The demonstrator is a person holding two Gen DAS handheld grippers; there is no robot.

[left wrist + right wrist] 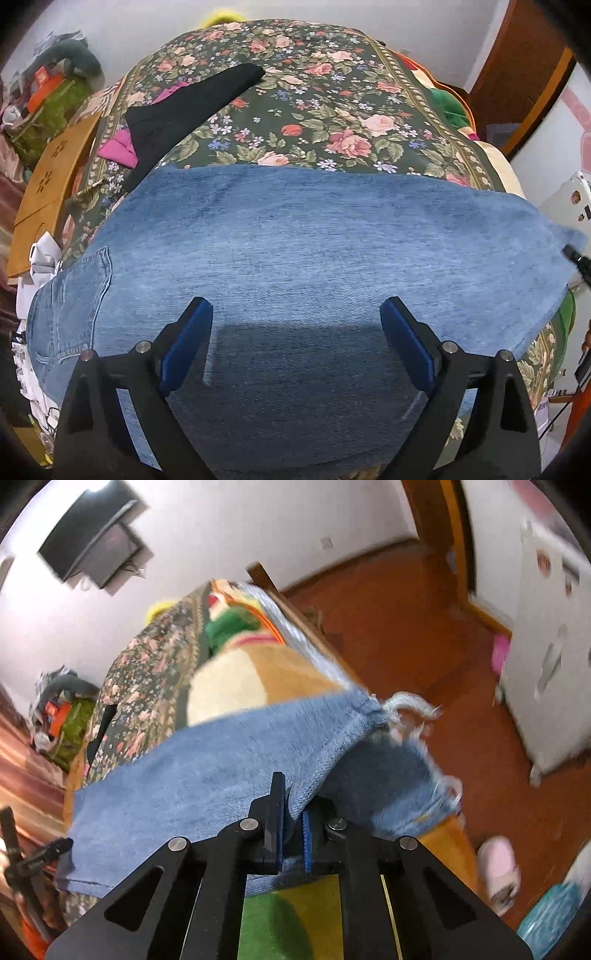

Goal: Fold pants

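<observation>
Blue denim pants [295, 251] lie flat across the floral bedspread [314, 103], back pocket at the left. My left gripper [295, 314] is open just above the denim, holding nothing. In the right wrist view my right gripper [293, 812] is shut on the pants [207, 771] near the frayed leg hems [413, 705], which hang lifted past the bed's side over the floor. The right gripper's tip [576, 256] shows at the pants' right end in the left wrist view.
Black and pink clothes [177, 107] lie at the bed's far left. A wooden stool [55, 173] stands left of the bed. A white cabinet [546, 657], a pink slipper [498, 867] and red-brown floor [443, 635] lie to the right.
</observation>
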